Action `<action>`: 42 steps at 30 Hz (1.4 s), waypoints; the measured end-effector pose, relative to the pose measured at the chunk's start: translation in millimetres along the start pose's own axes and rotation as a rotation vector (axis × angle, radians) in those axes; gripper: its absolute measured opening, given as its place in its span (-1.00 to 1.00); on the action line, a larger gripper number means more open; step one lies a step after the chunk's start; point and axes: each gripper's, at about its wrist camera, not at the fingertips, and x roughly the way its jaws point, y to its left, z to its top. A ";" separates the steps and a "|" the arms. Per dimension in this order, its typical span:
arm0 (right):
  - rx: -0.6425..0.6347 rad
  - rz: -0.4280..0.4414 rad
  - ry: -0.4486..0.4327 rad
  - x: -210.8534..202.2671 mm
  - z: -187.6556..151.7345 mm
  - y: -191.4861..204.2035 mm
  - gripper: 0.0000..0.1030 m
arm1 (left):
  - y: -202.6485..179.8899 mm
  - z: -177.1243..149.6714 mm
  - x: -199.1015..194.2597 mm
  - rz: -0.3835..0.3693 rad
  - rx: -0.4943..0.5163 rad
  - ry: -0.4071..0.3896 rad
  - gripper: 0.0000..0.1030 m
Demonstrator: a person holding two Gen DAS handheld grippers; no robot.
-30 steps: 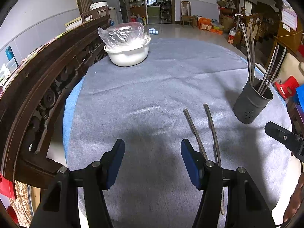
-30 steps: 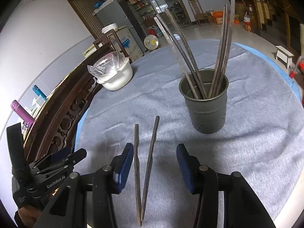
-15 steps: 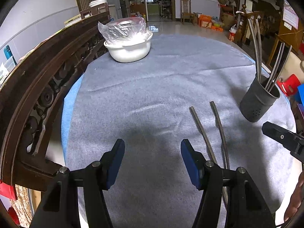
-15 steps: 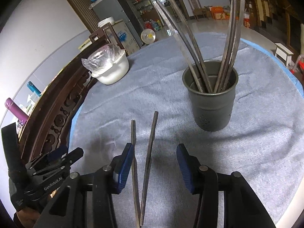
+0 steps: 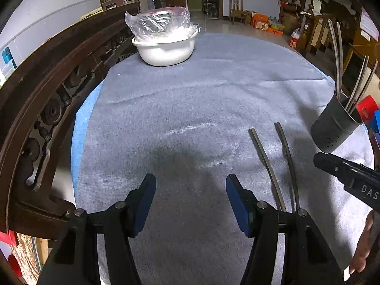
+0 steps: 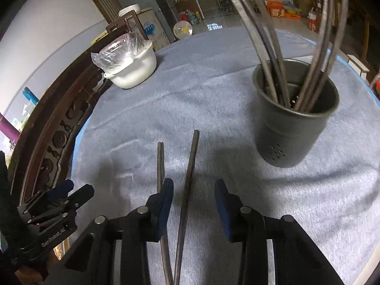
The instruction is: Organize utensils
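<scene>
Two dark metal chopsticks lie in a narrow V on the grey cloth; one chopstick (image 6: 188, 173) runs between my right gripper's fingers, the other (image 6: 160, 163) lies by its left finger. They also show in the left wrist view (image 5: 266, 159). My right gripper (image 6: 193, 200) is open and low over them. A dark perforated holder (image 6: 294, 128) with several chopsticks stands upright to the right, also in the left wrist view (image 5: 334, 125). My left gripper (image 5: 190, 197) is open and empty, left of the chopsticks.
A white bowl (image 5: 166, 49) covered in clear plastic stands at the far side of the round table (image 5: 213, 83). A carved dark wooden chair back (image 5: 47, 99) curves along the table's left edge. The right gripper's body (image 5: 349, 178) shows at the right.
My right gripper has moved forward and lower over the chopsticks, closer to the holder. My left gripper has shifted slightly left; the chopsticks now sit further right in its view.
</scene>
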 end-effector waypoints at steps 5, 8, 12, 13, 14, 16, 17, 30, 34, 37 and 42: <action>-0.003 -0.005 0.000 -1.7 -6.1 -2.2 -0.24 | -2.4 1.7 0.5 -0.014 0.004 0.000 0.21; 0.016 -0.021 -0.001 -6.0 -14.1 -13.3 -0.24 | -10.4 6.5 4.2 -0.029 0.018 0.008 0.21; 0.042 -0.011 -0.006 -14.7 -21.4 -27.6 -0.24 | -23.5 12.2 7.7 -0.026 0.025 0.011 0.21; 0.043 -0.012 -0.008 -16.5 -21.8 -29.6 -0.24 | -25.9 12.5 7.2 -0.025 0.026 0.009 0.21; 0.046 -0.012 -0.011 -18.4 -22.1 -31.9 -0.24 | -28.4 12.7 6.4 -0.025 0.027 0.007 0.21; 0.061 -0.003 -0.015 -21.4 -21.6 -36.6 -0.23 | -33.9 13.5 5.3 -0.022 0.035 0.006 0.21; 0.070 0.001 -0.018 -22.4 -21.1 -38.9 -0.23 | -35.7 13.8 4.8 -0.020 0.037 0.006 0.21; 0.104 0.034 -0.020 -18.7 -23.9 -52.9 -0.22 | -47.0 24.7 10.9 0.008 0.040 0.015 0.21; 0.102 0.046 -0.032 -20.1 -23.9 -53.9 -0.22 | -49.3 27.8 14.4 0.012 0.040 0.019 0.21; 0.101 0.052 -0.037 -20.6 -24.8 -53.6 -0.22 | -50.3 29.5 16.9 0.009 0.035 0.020 0.21; 0.100 0.059 -0.044 -21.6 -26.6 -54.9 -0.22 | -50.0 34.9 27.7 -0.013 0.010 0.036 0.21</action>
